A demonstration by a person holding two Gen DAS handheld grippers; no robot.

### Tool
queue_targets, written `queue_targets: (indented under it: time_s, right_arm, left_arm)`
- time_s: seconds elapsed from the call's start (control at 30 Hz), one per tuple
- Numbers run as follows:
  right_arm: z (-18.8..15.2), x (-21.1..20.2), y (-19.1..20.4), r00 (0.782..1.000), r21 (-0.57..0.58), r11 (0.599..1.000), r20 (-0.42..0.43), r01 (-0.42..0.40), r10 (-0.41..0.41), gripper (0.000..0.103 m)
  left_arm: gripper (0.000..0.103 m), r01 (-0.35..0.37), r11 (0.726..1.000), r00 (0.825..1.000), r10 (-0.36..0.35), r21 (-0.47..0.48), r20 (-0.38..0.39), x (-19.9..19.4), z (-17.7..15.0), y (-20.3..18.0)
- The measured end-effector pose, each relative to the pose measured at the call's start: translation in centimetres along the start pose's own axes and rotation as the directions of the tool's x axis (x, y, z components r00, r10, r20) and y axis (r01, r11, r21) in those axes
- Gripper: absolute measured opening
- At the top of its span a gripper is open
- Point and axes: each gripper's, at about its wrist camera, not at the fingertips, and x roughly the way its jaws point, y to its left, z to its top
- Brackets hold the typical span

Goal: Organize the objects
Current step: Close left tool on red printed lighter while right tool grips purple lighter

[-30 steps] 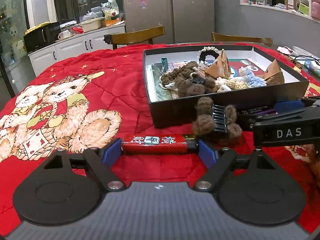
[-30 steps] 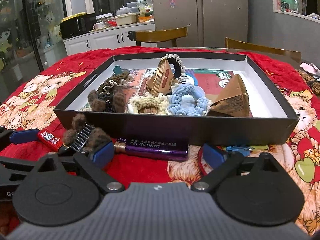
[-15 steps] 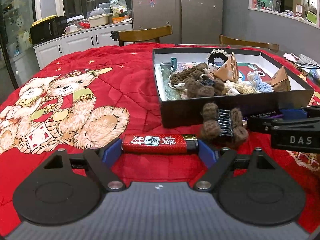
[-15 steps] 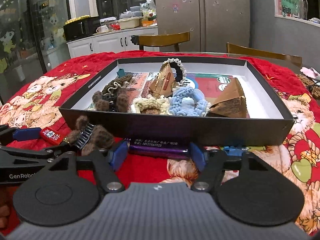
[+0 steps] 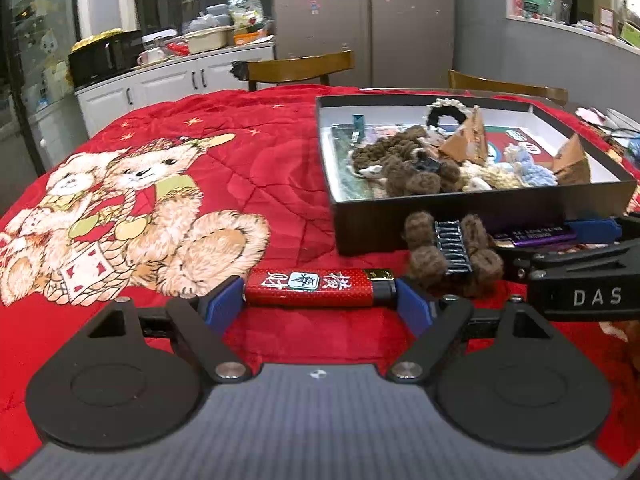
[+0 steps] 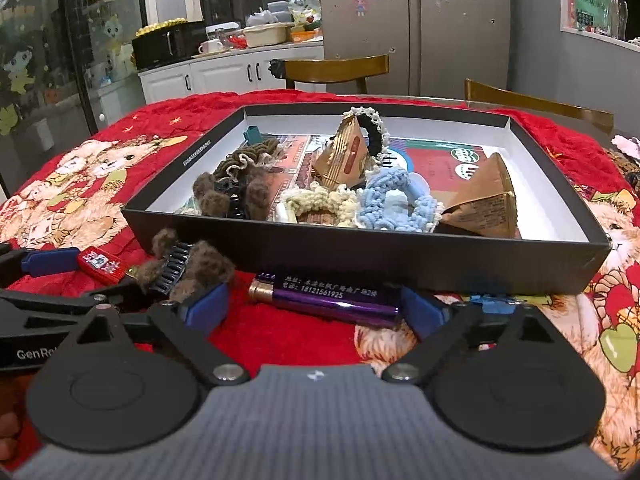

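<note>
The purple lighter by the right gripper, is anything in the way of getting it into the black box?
Only the black box's near wall: the purple lighter lies just outside it, between the right gripper's opening jaws, so it must go up over the rim. The fuzzy brown hair clip sits off to the left.

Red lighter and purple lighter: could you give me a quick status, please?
Left gripper shut on red lighter. Right gripper opening, purple lighter between its jaws, lying on the cloth. Brown hair claw crowds its left finger.

Small blue object (image 6: pixel 492 303) behind the pad, mostly hidden under the black box (image 6: pixel 360 248), identity unclear.
</note>
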Motion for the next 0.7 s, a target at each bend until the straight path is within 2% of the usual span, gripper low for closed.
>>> queue_targets:
  time_s: [0.03, 0.1, 0.2, 0.7]
  right_arm:
    - [0.0, 0.0, 0.1, 1.0, -0.005, 1.0, -0.002, 0.007, -0.007, 0.098]
    - [-0.1, 0.0, 0.4, 1.0, -0.022, 0.999, -0.004, 0.029, -0.029, 0.089]
    - [-0.3, -0.1, 0.7, 0.998, -0.043, 0.997, 0.006, 0.064, -0.064, 0.082]
    - [-0.5, -1.4, 0.5, 0.998, -0.057, 0.997, 0.054, 0.043, -0.04, 0.081]
  left_arm:
    - [0.085, -0.001, 1.0, 1.0, 0.001, -0.009, -0.002, 0.0, 0.0, 0.1]
    - [0.085, 0.0, 1.0, 1.0, 0.0, -0.017, -0.004, 0.1, 0.0, 0.3]
    - [0.085, 0.002, 1.0, 1.0, -0.002, -0.004, 0.003, -0.1, 0.0, 0.1]
    - [0.085, 0.014, 1.0, 1.0, -0.013, -0.024, 0.02, -0.6, -0.2, 0.5]
